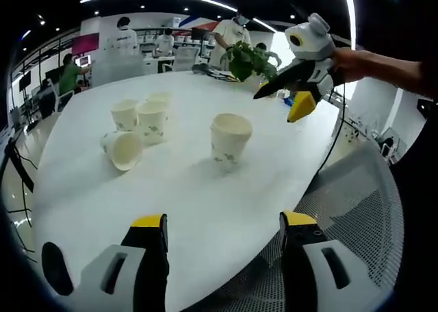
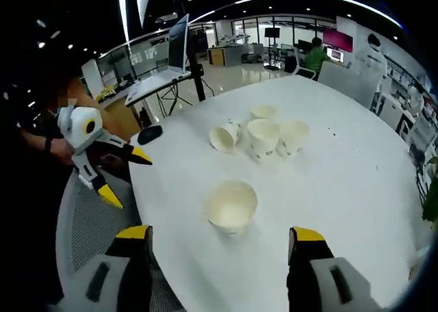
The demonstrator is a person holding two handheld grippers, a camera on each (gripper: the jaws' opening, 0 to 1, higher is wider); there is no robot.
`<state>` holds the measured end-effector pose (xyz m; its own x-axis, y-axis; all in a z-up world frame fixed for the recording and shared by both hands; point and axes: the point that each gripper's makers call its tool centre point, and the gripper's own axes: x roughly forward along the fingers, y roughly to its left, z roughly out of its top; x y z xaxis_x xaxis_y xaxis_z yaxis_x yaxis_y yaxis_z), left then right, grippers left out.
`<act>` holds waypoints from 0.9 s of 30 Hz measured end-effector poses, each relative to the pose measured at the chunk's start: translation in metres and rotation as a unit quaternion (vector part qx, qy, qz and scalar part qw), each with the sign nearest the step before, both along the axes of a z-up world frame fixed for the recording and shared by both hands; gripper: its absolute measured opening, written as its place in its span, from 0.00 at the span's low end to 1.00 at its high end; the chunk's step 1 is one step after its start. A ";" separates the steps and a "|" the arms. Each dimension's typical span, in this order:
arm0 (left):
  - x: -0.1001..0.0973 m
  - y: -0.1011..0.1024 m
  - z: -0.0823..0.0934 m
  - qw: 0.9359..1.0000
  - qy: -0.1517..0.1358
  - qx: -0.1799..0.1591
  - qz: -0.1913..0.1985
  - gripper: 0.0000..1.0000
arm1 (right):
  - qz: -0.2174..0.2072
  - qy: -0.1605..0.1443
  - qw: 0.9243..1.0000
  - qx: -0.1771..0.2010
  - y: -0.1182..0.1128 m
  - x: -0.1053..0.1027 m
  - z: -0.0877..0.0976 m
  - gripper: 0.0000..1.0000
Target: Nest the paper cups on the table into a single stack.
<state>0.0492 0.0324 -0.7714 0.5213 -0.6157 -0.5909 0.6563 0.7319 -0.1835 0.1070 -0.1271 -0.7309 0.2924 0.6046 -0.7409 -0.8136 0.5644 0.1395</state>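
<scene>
Left gripper view shows the left gripper (image 1: 222,247) with its jaws spread and empty, low over the near edge of the white tabletop (image 1: 178,209). The right gripper (image 1: 291,96) hangs above the far right edge, jaws also spread and empty.

Cup positions:
- One upright paper cup (image 1: 230,141) stands alone, nearest both grippers.
- A cluster of three upright cups (image 1: 145,117) stands well apart from it.
- One tipped cup (image 1: 122,149) lies on its side just beside the cluster.

Hazards, as judged from this layout:
- Thin paper walls crush if the jaws close hard on a rim.
- The tipped cup may roll away when touched, since it rests on its curved side.
- The clustered cups stand close together, so a spread jaw entering there may knock a neighbour over.
- A cup lowered off-axis may jam rather than nest.
</scene>
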 end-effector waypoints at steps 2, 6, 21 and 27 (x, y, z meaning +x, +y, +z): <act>0.000 0.000 -0.001 1.000 0.001 0.000 0.000 0.65 | -0.009 -0.005 1.000 0.004 -0.005 -0.003 -0.003 0.85; -0.002 -0.001 -0.001 1.000 0.002 0.003 -0.004 0.65 | -0.042 -0.007 0.999 0.026 -0.015 -0.009 -0.004 0.86; -0.001 0.001 -0.004 1.000 0.005 0.005 -0.001 0.65 | -0.112 -0.023 0.992 0.058 -0.032 -0.031 -0.018 0.92; -0.001 0.000 -0.003 1.000 0.005 0.008 -0.001 0.65 | -0.128 -0.027 0.989 0.075 -0.027 -0.031 -0.015 0.92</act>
<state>0.0485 0.0327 -0.7743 0.5152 -0.6069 -0.6052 0.6555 0.7339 -0.1780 0.0763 -0.1542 -0.7458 0.4875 0.6069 -0.6277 -0.6548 0.7297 0.1970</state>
